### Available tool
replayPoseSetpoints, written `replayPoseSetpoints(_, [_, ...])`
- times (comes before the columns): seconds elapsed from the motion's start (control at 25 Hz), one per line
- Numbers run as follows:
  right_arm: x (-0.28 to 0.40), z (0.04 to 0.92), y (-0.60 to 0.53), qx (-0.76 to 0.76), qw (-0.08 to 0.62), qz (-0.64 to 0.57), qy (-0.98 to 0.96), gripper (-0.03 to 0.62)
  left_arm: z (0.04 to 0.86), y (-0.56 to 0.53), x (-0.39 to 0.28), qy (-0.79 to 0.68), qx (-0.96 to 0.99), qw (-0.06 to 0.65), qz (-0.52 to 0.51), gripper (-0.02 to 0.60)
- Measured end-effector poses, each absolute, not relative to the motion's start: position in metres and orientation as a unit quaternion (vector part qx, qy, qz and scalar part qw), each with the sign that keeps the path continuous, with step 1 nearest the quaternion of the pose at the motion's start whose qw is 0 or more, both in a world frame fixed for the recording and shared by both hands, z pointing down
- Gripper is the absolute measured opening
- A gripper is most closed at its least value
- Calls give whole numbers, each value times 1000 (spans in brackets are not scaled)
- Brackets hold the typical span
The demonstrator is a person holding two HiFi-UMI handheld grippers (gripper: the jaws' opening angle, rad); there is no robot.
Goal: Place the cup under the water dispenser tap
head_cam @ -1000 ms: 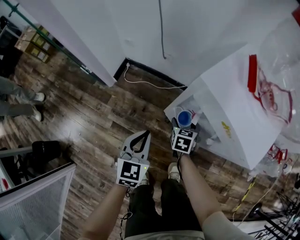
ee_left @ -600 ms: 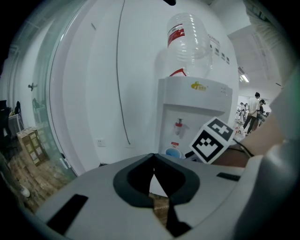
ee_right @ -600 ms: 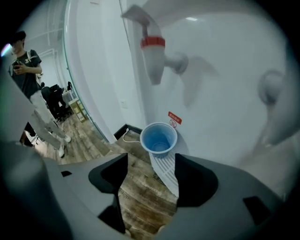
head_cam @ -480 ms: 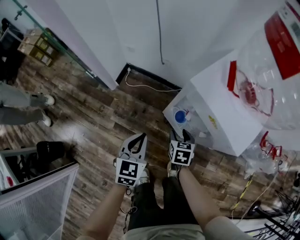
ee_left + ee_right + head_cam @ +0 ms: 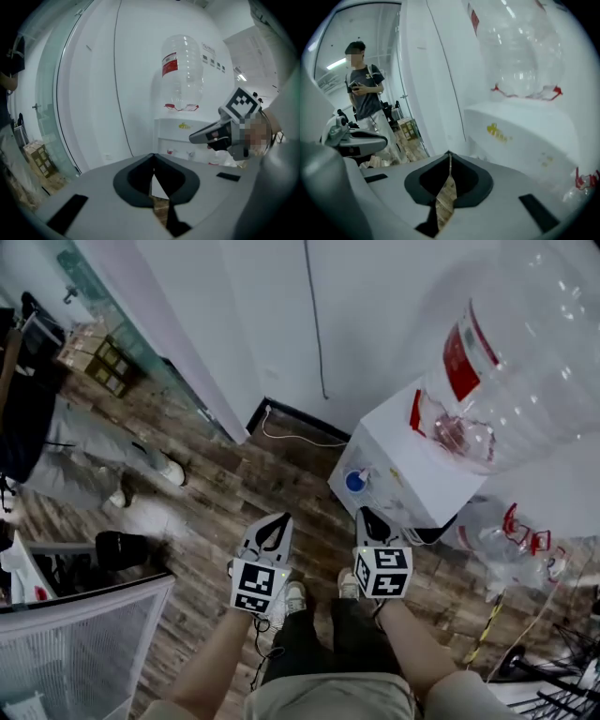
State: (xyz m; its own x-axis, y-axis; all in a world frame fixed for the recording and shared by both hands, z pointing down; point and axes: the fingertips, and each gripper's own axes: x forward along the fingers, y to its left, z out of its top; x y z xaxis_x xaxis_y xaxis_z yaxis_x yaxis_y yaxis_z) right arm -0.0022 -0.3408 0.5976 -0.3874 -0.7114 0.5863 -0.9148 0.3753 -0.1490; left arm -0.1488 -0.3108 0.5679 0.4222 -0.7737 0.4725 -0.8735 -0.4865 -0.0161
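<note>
A blue cup [image 5: 354,481] stands in the recess of the white water dispenser [image 5: 422,474], which carries a big clear bottle [image 5: 525,352]. I cannot tell whether it sits exactly under a tap. My right gripper [image 5: 365,513] hangs shut and empty a short way in front of the cup, apart from it. The left gripper [image 5: 279,519] is beside it to the left, also shut on nothing. In the left gripper view the jaw tips [image 5: 153,155] meet, and the dispenser [image 5: 180,136] and bottle [image 5: 183,70] stand ahead. The right gripper view shows its tips [image 5: 449,153] together before the dispenser [image 5: 525,136].
A person [image 5: 66,427] stands at the left by a glass partition and cardboard boxes [image 5: 94,357]. A black cable [image 5: 314,315] runs down the wall, a white cord [image 5: 300,439] lies on the wood floor. Plastic bags [image 5: 511,531] lie right of the dispenser. A mesh cage [image 5: 75,643] stands at the lower left.
The right gripper was at the cup in the dispenser's recess, let it go, drew back and shut. Both grippers have risen away from the dispenser, and the view now takes in the whole bottle.
</note>
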Motion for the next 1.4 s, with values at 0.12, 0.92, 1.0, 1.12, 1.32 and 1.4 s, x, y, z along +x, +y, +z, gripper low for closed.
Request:
replayPoseSetpoints(0.12, [4,533,-329,503,194,200,-818,12,527,-298,-146,-493,838,97,212,6])
replayPoseSetpoints(0.92, [52,239,-248,391,64,39,-917,7,257,-247,-94,-548,834,-9,66,6])
replayPoseSetpoints(1.0, [57,222,-247,383,59,18,-922,6,239,-243,-96,-560,825,-29,64,6])
replayPoseSetpoints(1.12, [64,203,-250,378,49,-8,-925,6,222,-241,-98,-574,815,-51,65,6])
replayPoseSetpoints(1.32, [72,191,-262,369,42,-23,-928,6,210,-244,-94,-588,804,-64,66,6])
replayPoseSetpoints(1.4, [75,189,-268,363,39,-25,-931,6,210,-248,-89,-592,801,-57,68,6])
